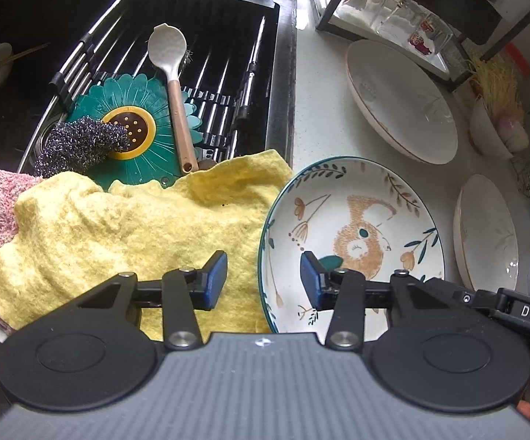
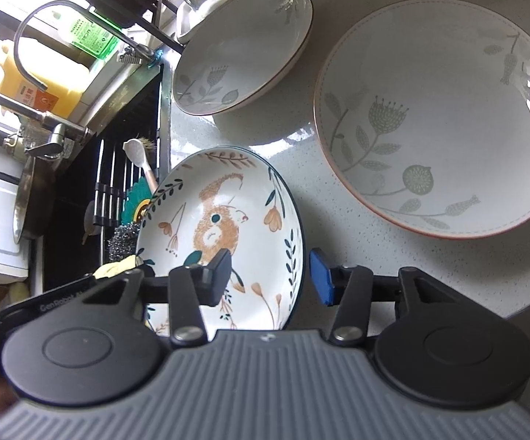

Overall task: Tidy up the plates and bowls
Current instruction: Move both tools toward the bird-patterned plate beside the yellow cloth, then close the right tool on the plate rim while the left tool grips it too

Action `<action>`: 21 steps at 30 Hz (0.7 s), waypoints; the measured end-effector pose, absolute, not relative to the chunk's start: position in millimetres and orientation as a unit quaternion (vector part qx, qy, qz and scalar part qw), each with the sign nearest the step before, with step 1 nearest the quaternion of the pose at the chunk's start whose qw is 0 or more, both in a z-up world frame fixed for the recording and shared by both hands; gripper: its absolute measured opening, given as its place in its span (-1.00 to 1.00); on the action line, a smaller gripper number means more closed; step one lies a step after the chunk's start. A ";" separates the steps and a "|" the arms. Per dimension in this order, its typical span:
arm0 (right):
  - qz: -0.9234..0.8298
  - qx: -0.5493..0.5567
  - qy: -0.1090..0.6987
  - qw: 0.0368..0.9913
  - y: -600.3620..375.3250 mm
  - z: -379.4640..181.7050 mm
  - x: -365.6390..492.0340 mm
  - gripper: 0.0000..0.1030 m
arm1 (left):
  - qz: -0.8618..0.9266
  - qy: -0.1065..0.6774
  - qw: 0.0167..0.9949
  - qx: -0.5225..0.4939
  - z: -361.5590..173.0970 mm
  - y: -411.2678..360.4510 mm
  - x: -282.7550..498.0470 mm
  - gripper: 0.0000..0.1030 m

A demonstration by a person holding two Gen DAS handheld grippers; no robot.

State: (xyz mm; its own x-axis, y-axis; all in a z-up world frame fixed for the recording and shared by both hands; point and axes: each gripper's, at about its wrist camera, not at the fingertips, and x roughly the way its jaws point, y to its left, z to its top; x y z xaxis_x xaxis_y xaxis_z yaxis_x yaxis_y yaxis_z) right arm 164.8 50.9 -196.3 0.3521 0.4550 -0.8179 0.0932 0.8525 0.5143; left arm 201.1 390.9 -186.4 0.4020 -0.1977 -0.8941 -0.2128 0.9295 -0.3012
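Now both tongs — left (image 1: 263, 280), right (image 2: 274, 277) — hang open, straddling opposite rims of the rabbit plate (image 1: 353, 234).

A: Left gripper (image 1: 263, 280)?
B: Jaws apart, straddling the rabbit plate (image 1: 353, 234) rim; one finger over the yellow cloth (image 1: 136, 227).
A: Other crockery?
B: Two white plates (image 1: 400, 102) on the counter (image 1: 320, 91).

rabbit plate (image 2: 224, 220) near rim behind jaws

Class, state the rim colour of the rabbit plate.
Dark teal-green rim on the rabbit plate, clearest in the left wrist view.
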 end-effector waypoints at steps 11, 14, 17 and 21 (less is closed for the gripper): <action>0.096 0.233 0.566 0.785 51.5 -200.7 177.1 -0.18 | -0.001 0.549 0.810 -0.207 -203.3 390.7 208.5 -0.54; 0.100 0.238 0.568 0.782 52.3 -203.2 178.5 -0.36 | -0.007 0.548 0.811 -0.207 -203.8 390.1 209.2 -0.63; 0.104 0.232 0.563 0.786 54.7 -203.9 180.0 -0.42 | -0.011 0.547 0.813 -0.201 -203.0 388.7 209.2 -0.68; 0.102 0.229 0.562 0.788 53.3 -205.8 183.2 -0.60 | -0.009 0.545 0.815 -0.198 -201.2 388.1 208.3 -0.70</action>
